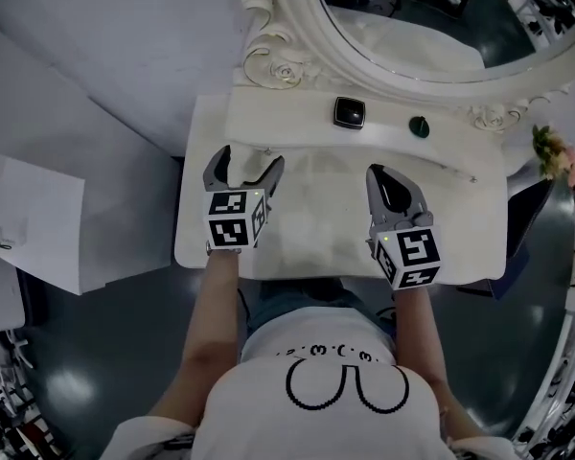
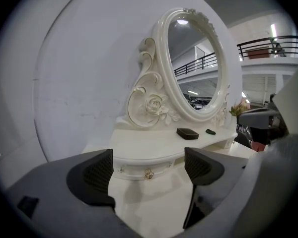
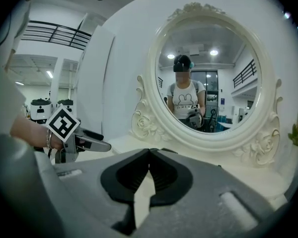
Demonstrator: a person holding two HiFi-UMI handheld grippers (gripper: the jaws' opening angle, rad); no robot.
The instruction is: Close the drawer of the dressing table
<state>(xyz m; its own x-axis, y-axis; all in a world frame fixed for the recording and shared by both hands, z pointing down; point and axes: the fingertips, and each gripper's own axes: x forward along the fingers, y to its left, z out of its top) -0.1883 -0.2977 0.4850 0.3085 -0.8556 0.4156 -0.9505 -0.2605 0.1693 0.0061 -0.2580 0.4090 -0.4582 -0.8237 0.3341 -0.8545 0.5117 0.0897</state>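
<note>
Even cool indoor light, soft shadows, fisheye warping, dark vignetted corners, sharp focus

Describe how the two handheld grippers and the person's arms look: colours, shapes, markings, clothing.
The left gripper and the right gripper look alike. Each has grey curved jaws lined with black ribbed pads. Behind the jaws sits a white cube printed with black square markers. No cables show. The forearms are bare, and the person wears a white T-shirt with a black outline drawing.
</note>
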